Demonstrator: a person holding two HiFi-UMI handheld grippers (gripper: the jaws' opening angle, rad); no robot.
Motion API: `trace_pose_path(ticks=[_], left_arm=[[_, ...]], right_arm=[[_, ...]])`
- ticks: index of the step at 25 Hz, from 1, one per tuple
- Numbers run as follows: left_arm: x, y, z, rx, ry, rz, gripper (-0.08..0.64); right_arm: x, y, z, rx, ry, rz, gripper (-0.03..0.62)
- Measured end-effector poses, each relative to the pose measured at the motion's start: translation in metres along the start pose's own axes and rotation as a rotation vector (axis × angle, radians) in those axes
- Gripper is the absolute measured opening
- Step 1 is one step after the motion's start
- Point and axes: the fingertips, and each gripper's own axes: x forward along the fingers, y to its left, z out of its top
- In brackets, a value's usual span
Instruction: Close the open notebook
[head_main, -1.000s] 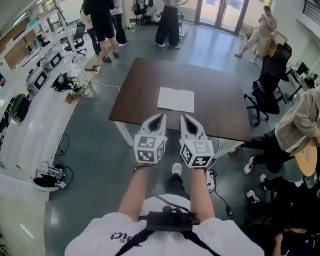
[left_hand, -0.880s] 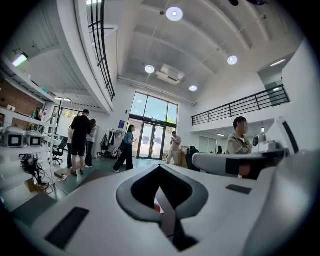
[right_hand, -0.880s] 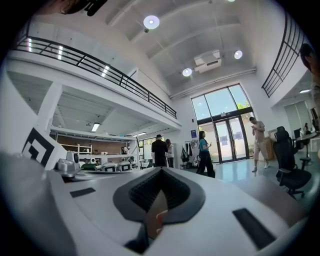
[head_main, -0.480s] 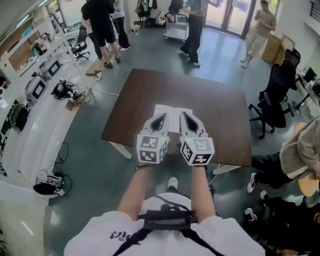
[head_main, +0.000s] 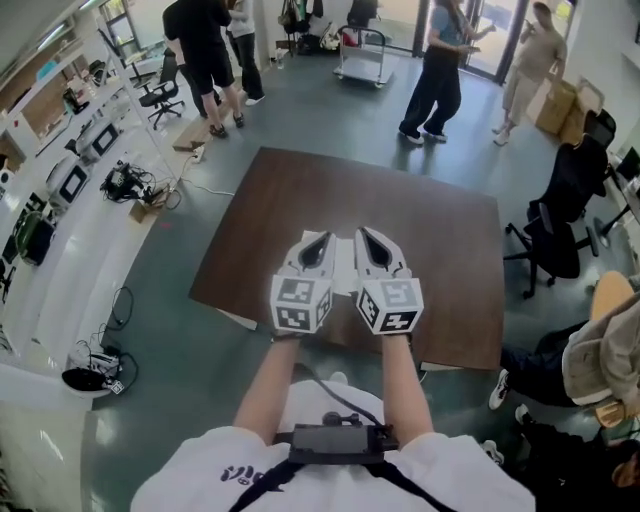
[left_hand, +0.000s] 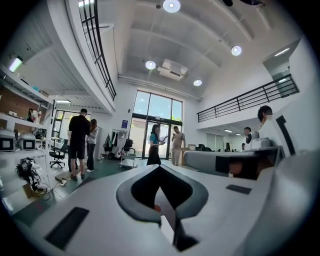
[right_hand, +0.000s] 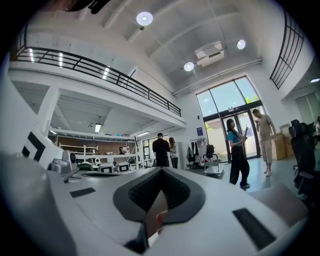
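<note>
The left gripper (head_main: 321, 238) hangs with its jaws together on nothing, over the notebook's (head_main: 343, 268) left half. Only a white strip of the notebook shows, about mid-table (head_main: 440, 250) toward the near edge. The right gripper (head_main: 362, 234) matches it, jaws pressed together and empty. To close the notebook well, I'd judge, slide one tip under an outer page edge and fold it across, the other tip pinning the far half. A second ago the notebook lay open in full view beyond both grippers.
</note>
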Motion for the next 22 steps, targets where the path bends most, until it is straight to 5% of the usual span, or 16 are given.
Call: trace_pose_path(ticks=[7,22], left_arm=[[0.018,0.055,-0.030,-0.019,0.049,0.017,0.009],[0.035,0.140,-0.141,-0.325,0.230,0.131,0.009]], right_arm=[[0.058,0.007,-0.037,0.026,0.041,0.025,0.002],[0.108,-0.014,-0.109,0.079,0.186,0.018,0.002]])
